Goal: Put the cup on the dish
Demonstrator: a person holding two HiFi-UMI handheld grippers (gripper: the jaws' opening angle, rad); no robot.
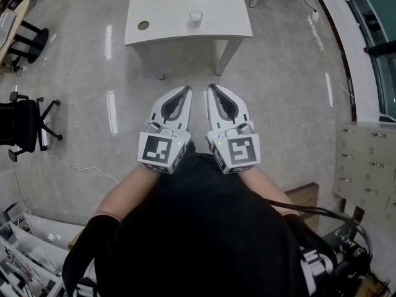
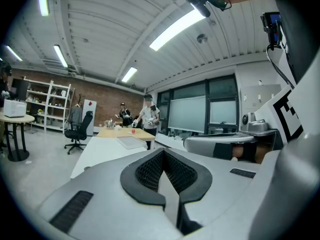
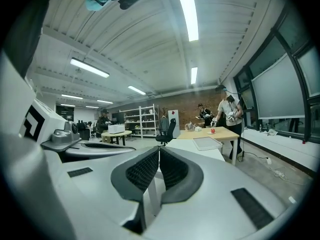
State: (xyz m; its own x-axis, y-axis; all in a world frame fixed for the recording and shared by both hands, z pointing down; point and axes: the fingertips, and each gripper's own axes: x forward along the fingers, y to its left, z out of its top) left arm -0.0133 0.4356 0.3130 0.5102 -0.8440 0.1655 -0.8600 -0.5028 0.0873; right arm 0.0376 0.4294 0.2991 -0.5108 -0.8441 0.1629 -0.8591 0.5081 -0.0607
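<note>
Black cloth of the person's top fills the bottom of the head view; just above it, at frame centre, the left gripper (image 1: 184, 93) and right gripper (image 1: 213, 90) sit side by side, tips pointing up the frame, each with its jaws pressed together on nothing. Beyond them comes grey floor (image 1: 278, 104); then the white table (image 1: 167, 5) at the upper middle, where the small clear cup (image 1: 196, 17) stands upright near the front edge, well apart from both grippers. A shallow tray (image 2: 131, 142), probably the dish, lies farther back on that table.

The step in hand looks like the approach: close in on the table first; spread one gripper's jaws before they reach the cup; come in level from the side, so the cup is not knocked over.
</note>
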